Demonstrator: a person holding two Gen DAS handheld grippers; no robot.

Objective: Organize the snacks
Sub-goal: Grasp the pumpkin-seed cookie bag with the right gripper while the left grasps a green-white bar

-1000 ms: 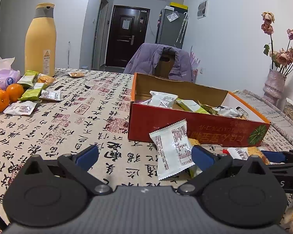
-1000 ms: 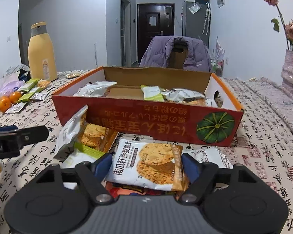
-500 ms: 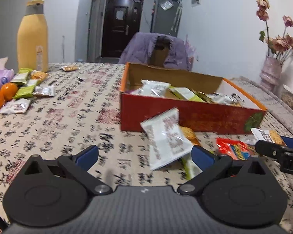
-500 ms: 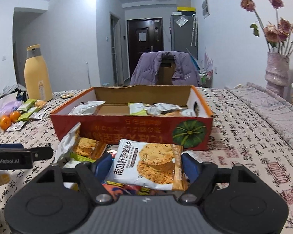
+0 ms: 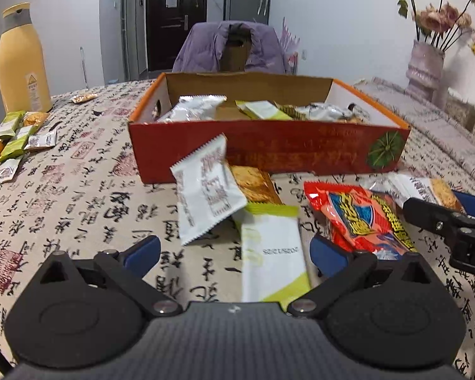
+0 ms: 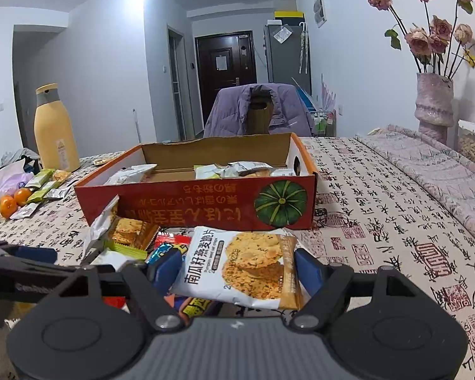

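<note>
A red cardboard box (image 5: 269, 148) (image 6: 205, 202) stands open on the table with several snack packets inside. In front of it lie loose packets: a white one (image 5: 205, 186) leaning on the box, a green-and-white one (image 5: 272, 259), and a red one (image 5: 357, 215). My left gripper (image 5: 234, 251) is open, low over the table, with the green-and-white packet lying between its fingers. My right gripper (image 6: 237, 270) is shut on an oat cracker packet (image 6: 240, 266), held above the pile just short of the box's front wall. Its fingers (image 5: 443, 221) show at the right edge of the left wrist view.
A tall yellow bottle (image 5: 22, 60), oranges (image 6: 14, 201) and several small packets (image 5: 15, 136) sit at the table's left. A vase of dried roses (image 6: 433, 101) stands at the right. A chair with a purple jacket (image 5: 234, 47) is behind the box.
My left gripper has slid right towards the pile, so the green-and-white packet now lies between its fingers. My right gripper has shifted right and tipped up, keeping the cracker packet.
</note>
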